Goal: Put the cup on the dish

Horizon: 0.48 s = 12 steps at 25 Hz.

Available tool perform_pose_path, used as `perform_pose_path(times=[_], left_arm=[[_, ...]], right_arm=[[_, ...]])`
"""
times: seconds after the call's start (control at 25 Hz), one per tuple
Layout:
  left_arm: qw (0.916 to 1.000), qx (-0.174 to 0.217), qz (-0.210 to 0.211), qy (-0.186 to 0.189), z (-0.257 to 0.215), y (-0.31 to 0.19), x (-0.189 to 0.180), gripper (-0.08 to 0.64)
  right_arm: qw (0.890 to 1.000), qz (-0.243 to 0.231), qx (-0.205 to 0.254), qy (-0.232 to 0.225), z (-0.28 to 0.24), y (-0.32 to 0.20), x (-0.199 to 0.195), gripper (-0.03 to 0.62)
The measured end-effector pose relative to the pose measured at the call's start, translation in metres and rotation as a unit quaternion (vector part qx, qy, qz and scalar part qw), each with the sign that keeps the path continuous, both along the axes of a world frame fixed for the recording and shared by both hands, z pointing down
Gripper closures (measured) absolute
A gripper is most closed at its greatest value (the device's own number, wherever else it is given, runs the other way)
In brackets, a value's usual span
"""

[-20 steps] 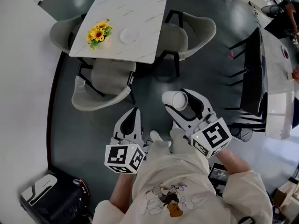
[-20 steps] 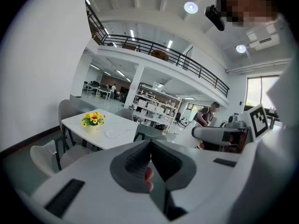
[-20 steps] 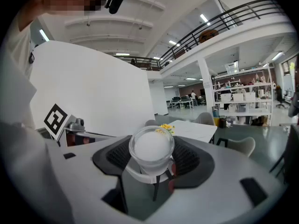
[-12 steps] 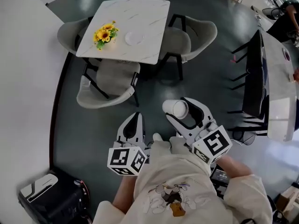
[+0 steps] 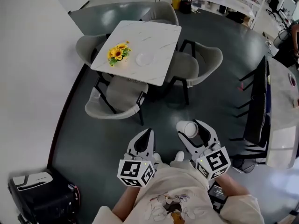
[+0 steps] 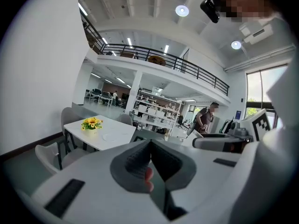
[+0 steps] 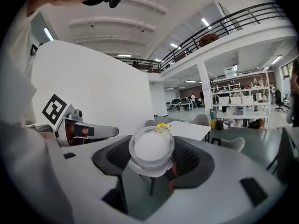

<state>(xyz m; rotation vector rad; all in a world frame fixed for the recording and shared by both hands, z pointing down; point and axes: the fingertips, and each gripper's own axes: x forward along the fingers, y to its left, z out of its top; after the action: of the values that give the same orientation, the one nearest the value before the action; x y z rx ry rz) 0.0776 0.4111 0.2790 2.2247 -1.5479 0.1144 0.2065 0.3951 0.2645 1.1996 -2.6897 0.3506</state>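
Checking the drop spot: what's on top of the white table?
On the table: a sunflower bunch and, beside it, a white dish, apparently empty. The tabletop right under the flowers is covered.

Open floor up to table; 4 chairs ring it; sunflowers just beside dish.

I note the head view looking steeply down from above onto the left gripper and right gripper low in its frame, each gripper view sighting close along its own jaws and near level, all three sharing the distant white table.
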Motion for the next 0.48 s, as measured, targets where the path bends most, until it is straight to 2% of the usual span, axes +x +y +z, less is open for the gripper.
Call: perform_pose_path(times=[0.48], left_arm=[[0.9993, -0.012, -0.03, -0.017, 0.008, 0.019, 0.05, 0.557]], right_arm=[[1.0, -0.017, 0.01, -0.006, 0.005, 0.0, 0.049, 0.321]])
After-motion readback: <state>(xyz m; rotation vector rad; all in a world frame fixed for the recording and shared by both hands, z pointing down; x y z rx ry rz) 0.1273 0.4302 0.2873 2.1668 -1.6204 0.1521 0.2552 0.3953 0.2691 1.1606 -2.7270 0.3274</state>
